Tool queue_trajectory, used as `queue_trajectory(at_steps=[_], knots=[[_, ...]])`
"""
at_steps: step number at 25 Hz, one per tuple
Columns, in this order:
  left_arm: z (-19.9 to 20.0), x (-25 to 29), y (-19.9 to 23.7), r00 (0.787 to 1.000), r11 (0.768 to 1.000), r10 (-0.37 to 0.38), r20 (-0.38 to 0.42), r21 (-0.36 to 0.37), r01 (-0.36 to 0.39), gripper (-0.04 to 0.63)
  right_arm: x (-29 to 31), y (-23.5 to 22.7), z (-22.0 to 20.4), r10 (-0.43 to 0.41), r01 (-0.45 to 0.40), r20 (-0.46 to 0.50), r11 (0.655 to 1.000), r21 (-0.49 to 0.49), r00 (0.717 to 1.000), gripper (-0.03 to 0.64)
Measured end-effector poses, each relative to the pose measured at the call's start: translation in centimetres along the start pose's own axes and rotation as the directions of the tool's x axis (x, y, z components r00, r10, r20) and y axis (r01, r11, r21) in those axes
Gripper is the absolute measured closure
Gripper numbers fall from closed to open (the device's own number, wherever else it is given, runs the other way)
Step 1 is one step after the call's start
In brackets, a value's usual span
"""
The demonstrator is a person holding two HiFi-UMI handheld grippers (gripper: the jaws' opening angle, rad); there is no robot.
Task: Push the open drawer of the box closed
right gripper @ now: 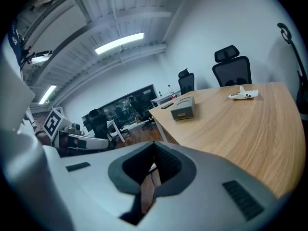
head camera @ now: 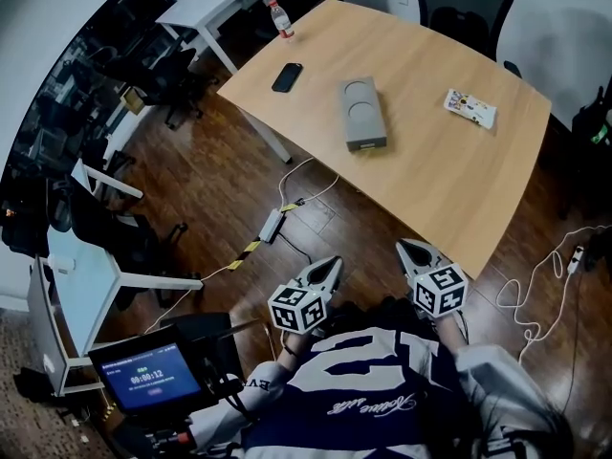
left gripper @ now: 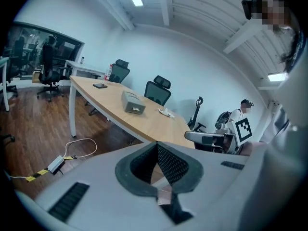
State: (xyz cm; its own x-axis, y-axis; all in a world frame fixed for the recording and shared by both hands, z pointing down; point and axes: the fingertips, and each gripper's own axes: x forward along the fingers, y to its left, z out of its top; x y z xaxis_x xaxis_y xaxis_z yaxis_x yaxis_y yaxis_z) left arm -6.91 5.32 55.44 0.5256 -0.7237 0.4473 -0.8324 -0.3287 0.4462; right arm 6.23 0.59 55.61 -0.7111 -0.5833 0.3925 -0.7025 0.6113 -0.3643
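Rectangular grey box [head camera: 364, 113] (wooden table [head camera: 430, 165])

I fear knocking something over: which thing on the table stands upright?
The bottle, at the far left corner of the table. It alone stands on its base; the black phone, the grey box and the white packet lie flat.

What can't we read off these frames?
- Drawer travel: the head view looks down on the box from far off, so it is too small to tell how far the drawer is out. In the right gripper view the box is distant and small.
- Packet print: too small in the head view.
- Bottle label: too small in the head view.
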Motion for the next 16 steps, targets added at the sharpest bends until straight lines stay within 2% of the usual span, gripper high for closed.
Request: queue_trajectory(at_steps=[16], knots=[[-0.3, -1.3, 1.9, 0.999, 0.999, 0.032, 0.042, -0.036, -0.030, 0.592, 0.2, 0.7, 0.6, -0.005, 0.005, 0.033, 1.000, -0.005, 0.999, 0.618]])
